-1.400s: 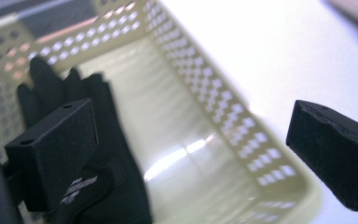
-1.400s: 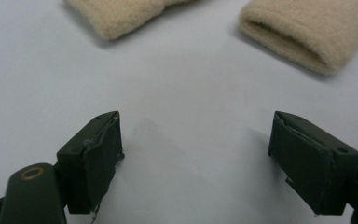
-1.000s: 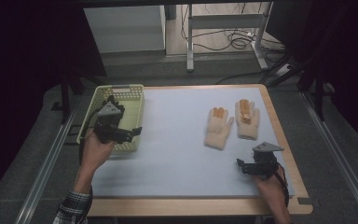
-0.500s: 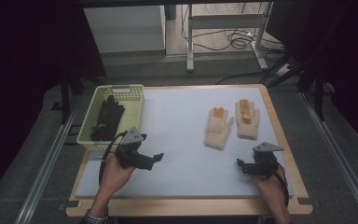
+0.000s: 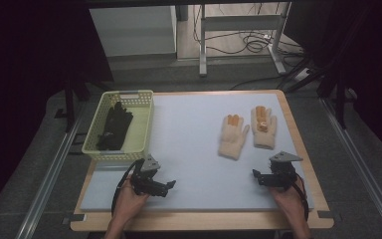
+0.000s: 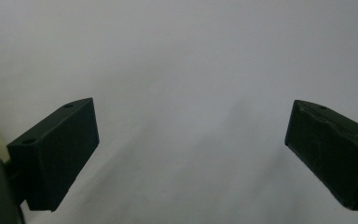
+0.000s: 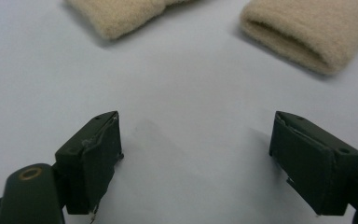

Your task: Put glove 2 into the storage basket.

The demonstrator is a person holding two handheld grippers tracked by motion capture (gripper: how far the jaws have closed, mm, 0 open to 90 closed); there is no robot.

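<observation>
High view puts the beige gloves (image 5: 234,137) just ahead of your right tongs (image 5: 255,174), cuffs toward you; left tongs (image 5: 171,185) sit well apart. Both gape, empty.

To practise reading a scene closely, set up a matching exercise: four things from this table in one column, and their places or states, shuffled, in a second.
Things:
1. black gloves
2. beige gloves
3. left gripper
4. basket

Places or states:
A. flat on the mat, right side
B. open, empty, near the front edge
C. lying inside the basket
D. back left corner of the mat

Pairs: 1-C, 2-A, 3-B, 4-D
</observation>
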